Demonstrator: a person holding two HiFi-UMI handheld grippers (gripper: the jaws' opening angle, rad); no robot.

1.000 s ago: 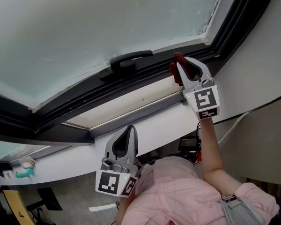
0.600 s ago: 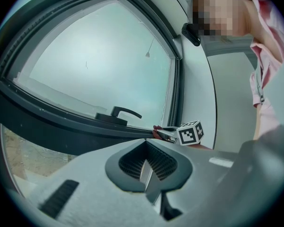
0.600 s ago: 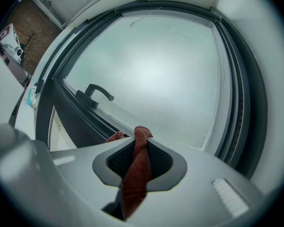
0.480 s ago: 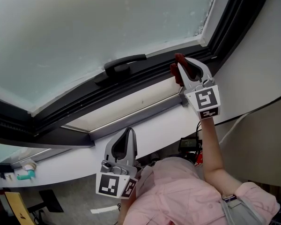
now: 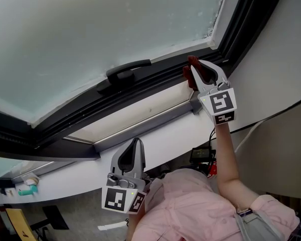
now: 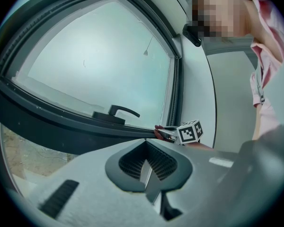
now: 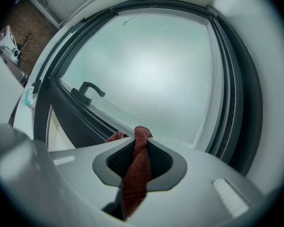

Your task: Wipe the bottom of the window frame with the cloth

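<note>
**Cloth slid a little toward the corner**

The right tongs were shut tight on a rust-red woven cloth, and a tuft of it stuck out past the tips. That tuft sat against the bottom bar of the dark grey window frame, just below the frosted glass pane. It looked like it was touching the bar, though the tips hid the exact spot.

A second before, the cloth had been nearer to the black lever handle. Now that gap had grown, and the gap to the right-hand corner of the frame had shrunk. So the cloth seemed to have slid a little to the right along the bar. The head had turned a bit too, so the move may have been smaller than it looked.

The left tongs were closed together with nothing between them. They hung low in front of the white sill, well apart from the frame, and they had hardly moved.

For the job, this meant the wipe was under way and was close to the right end of the bar. Only a short bit was left before the corner. The pictures could not show whether the long part, from the handle out to the left end, was clean yet.
</note>
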